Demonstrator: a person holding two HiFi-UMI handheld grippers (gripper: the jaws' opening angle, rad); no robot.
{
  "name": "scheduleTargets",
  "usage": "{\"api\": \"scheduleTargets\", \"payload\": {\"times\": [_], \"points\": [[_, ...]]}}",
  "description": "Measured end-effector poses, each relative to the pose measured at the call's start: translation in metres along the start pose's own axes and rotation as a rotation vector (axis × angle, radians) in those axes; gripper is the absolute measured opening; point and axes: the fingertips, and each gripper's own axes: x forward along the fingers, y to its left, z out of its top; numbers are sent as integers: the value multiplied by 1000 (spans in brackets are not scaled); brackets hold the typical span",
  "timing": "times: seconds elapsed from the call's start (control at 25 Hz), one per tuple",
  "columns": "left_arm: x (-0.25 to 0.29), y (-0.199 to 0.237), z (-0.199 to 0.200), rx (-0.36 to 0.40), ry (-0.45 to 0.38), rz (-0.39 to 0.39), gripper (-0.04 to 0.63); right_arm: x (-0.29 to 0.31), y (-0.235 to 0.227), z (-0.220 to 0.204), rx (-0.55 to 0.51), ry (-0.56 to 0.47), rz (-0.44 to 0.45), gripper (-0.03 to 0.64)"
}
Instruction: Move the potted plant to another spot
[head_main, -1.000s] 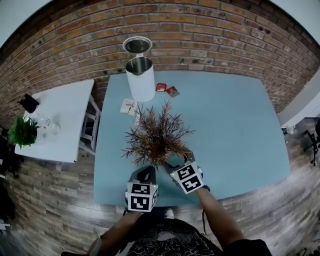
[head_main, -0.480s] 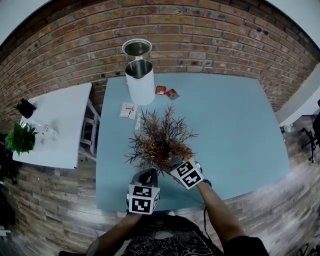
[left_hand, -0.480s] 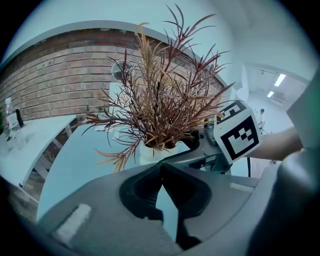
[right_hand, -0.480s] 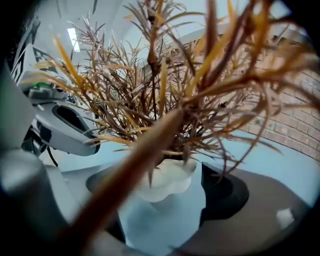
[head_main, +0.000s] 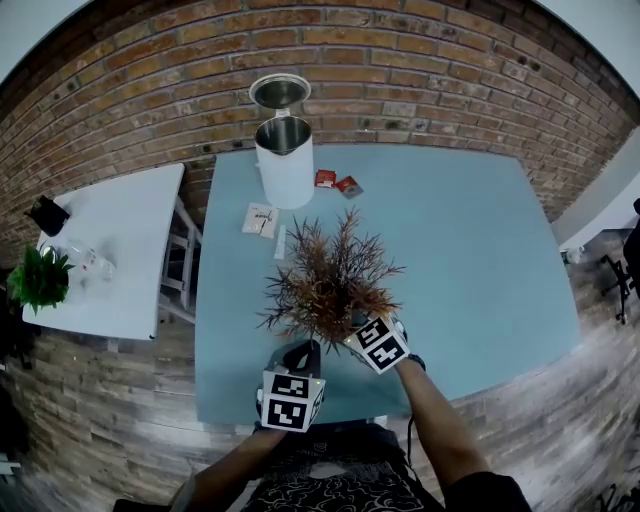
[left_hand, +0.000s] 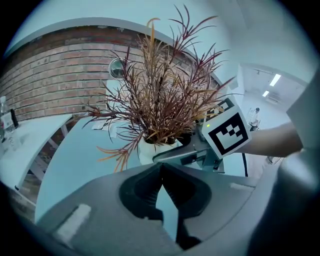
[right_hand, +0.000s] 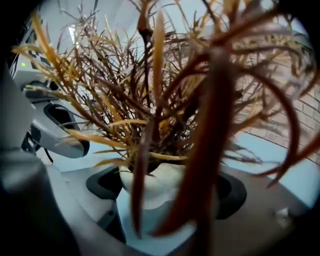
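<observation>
Closest in, the person's forearms (head_main: 432, 425) reach over the near edge of the teal table (head_main: 480, 260), cut off by the bottom of the head view. The left gripper (head_main: 301, 352) sits just inside that edge with its jaws brought together at the tips and nothing between them; it stays short of the plant, pointing at it. Just beside it, the right gripper (head_main: 352, 326) has its jaws spread wide on either side of the white pot (right_hand: 159, 186). The pot stands on the table between the pads. The pad on the left of the right gripper view looks clear of the pot, while a blurred leaf covers the other, so contact there cannot be made out. From above, the potted plant (head_main: 331, 284) hides its own pot and both sets of fingertips under rust-brown foliage. It stands left of the table's middle, near the front edge. Bare tabletop runs wide to the right and back. Behind the plant lie some small paper cards (head_main: 260, 218), then two red packets (head_main: 336, 181) beside a white jug (head_main: 286, 165) with its lid up, close to the brick wall (head_main: 420, 70). To the left, across a gap, a white side table (head_main: 120, 240) carries a green plant (head_main: 40, 280).
</observation>
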Motion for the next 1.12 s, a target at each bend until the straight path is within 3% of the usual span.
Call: {"api": "scheduleTargets", "payload": {"times": [0.56, 1.12], "points": [[9, -9, 4, -46, -41, 84, -5, -1, -2, 0, -9, -18, -35, 453], [20, -38, 19, -64, -58, 152, -5, -17, -16, -18, -32, 3, -1, 446]]}}
